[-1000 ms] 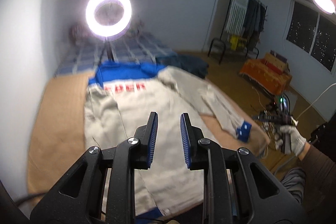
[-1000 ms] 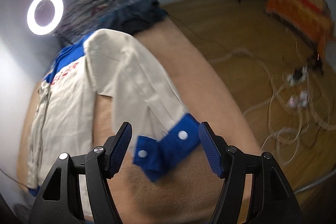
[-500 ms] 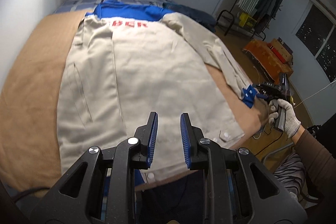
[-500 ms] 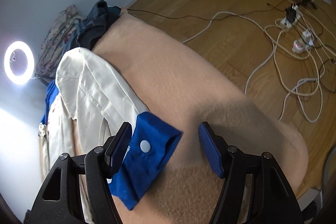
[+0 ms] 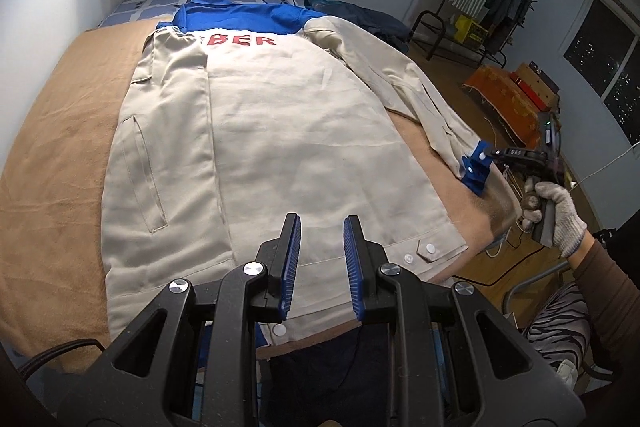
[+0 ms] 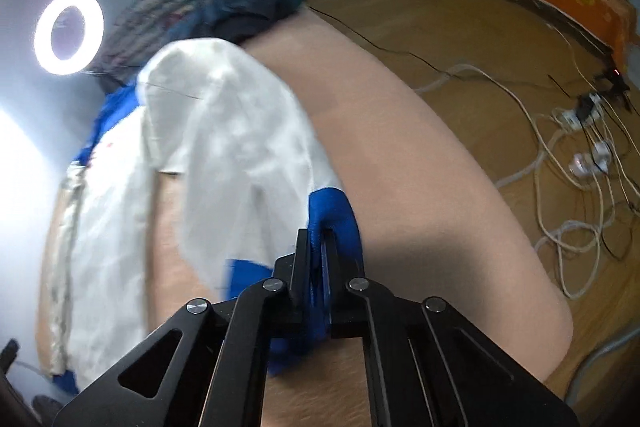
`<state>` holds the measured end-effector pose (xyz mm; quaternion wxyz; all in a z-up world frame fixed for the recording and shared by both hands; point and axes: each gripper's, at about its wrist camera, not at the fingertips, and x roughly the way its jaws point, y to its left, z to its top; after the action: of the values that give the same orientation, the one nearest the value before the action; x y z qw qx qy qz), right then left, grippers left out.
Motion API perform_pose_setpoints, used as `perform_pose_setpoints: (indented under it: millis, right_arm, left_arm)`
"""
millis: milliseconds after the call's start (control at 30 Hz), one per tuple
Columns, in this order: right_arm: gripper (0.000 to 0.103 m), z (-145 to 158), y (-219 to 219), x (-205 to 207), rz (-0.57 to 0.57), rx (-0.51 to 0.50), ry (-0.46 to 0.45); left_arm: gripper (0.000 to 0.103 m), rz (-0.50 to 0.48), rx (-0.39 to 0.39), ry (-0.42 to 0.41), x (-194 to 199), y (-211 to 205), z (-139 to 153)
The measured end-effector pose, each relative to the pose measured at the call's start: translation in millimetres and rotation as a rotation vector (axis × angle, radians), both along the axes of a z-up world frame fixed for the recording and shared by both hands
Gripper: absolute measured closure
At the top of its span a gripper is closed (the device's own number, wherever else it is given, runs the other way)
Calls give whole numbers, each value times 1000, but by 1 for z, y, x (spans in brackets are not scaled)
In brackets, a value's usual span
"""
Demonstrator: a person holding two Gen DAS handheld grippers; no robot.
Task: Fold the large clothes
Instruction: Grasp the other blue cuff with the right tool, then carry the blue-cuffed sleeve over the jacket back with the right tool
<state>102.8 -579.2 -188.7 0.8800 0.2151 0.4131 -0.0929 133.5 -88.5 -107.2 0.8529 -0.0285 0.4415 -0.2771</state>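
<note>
Since a moment ago, the right gripper [image 6: 316, 247] had snapped shut on the blue cloth cuff [image 6: 332, 215] of the big cream jacket [image 5: 272, 131] — spread mid-frame on the tan blanket [image 5: 60, 155]. The left gripper [image 5: 320, 259] hung slightly open — holding nothing.

Matt woven cloth jacket [image 5: 280, 131]

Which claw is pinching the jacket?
The right claw, shut on the jacket's blue cuff. The left claw hovers open, holding nothing.
</note>
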Motion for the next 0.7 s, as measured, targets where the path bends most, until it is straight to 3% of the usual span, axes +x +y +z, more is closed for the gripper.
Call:
perform_pose_setpoints:
  millis: [200, 467, 567, 700]
  right_arm:
    - [101, 43, 45, -13, 114, -25, -108]
    - [102, 67, 132, -27, 355, -98, -168]
    - [102, 69, 174, -37, 492, -129, -184]
    - [102, 47, 227, -43, 660, -155, -128]
  left_arm:
    - [82, 0, -8, 12, 4, 0, -7]
    - [82, 8, -15, 18, 6, 1, -11]
    - [82, 13, -21, 26, 7, 0, -14]
    - [82, 20, -31, 43, 8, -1, -19]
